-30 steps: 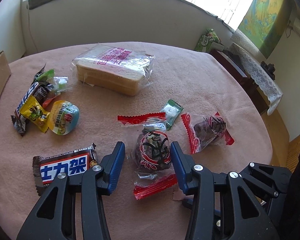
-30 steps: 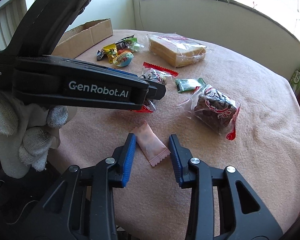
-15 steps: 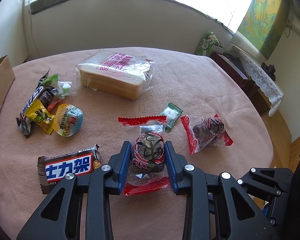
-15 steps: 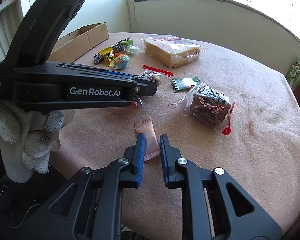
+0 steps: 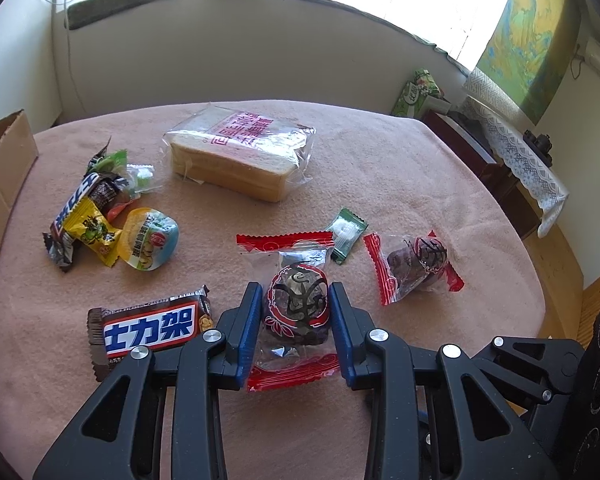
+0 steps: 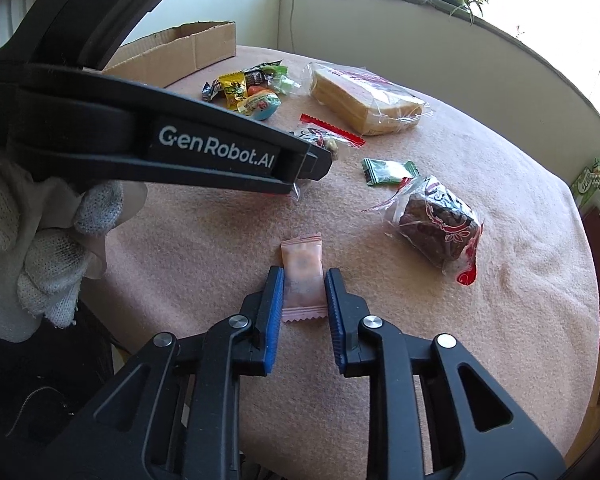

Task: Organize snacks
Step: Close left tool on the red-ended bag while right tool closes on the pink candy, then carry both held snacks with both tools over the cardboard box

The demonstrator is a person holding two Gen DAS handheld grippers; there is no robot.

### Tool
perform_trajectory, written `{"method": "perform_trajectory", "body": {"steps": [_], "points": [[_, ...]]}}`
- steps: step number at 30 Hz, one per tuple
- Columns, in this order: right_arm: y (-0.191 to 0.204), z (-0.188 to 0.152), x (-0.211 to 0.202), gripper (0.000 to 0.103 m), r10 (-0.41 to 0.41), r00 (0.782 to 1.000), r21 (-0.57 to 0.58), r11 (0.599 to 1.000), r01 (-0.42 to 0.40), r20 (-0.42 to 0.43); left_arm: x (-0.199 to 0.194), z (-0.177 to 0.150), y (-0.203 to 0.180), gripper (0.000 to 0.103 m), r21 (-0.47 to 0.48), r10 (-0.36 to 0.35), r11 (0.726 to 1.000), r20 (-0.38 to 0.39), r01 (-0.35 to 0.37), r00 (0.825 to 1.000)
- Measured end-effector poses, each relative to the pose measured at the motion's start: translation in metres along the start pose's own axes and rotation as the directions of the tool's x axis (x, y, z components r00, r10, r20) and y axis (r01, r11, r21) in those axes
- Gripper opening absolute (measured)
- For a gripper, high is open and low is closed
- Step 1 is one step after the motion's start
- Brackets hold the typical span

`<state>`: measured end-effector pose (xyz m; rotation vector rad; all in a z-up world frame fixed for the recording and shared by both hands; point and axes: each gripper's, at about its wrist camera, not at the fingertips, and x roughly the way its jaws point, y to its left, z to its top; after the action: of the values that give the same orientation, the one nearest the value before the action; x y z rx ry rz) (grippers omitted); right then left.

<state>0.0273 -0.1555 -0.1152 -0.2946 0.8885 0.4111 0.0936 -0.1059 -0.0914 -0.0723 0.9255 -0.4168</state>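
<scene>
Snacks lie scattered on the worktop (image 5: 400,168); left claw (image 5: 296,312) grasps the dark cake packet (image 5: 298,308), right claw (image 6: 302,292) clenches lightly the pink sachet (image 6: 302,268), so both should lift slowly without squeezing more.

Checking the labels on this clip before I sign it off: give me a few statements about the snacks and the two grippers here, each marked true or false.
1. The left gripper is closed on a clear, red-edged packet holding a dark cake. True.
2. The right gripper has its fingers on either side of a green candy. False: a pink sachet lies between them; the green candy lies farther off on the pink tablecloth.
3. The bagged sliced bread sits inside the cardboard box. False: it lies on the tablecloth; the cardboard box stands at the table's edge.
4. A Snickers bar lies just left of the left gripper. True.
5. A second wrapped dark cake lies apart, ungripped. True.
</scene>
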Motion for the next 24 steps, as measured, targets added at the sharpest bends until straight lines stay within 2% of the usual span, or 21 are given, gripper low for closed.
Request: {"method": "perform_trajectory", "body": {"steps": [12, 24], "points": [[-0.002, 0.021, -0.02, 0.022, 0.0, 0.998, 0.103, 0.995, -0.007, 0.065, -0.045, 0.004, 0.026, 0.032, -0.028, 0.034, 0.999, 0.106, -0.031, 0.994], [0.028, 0.073, -0.03, 0.022, 0.039, 0.987, 0.107, 0.993, -0.057, 0.157, -0.094, -0.003, 0.086, 0.032, -0.118, 0.154, 0.984, 0.2, -0.132, 0.968]]}}
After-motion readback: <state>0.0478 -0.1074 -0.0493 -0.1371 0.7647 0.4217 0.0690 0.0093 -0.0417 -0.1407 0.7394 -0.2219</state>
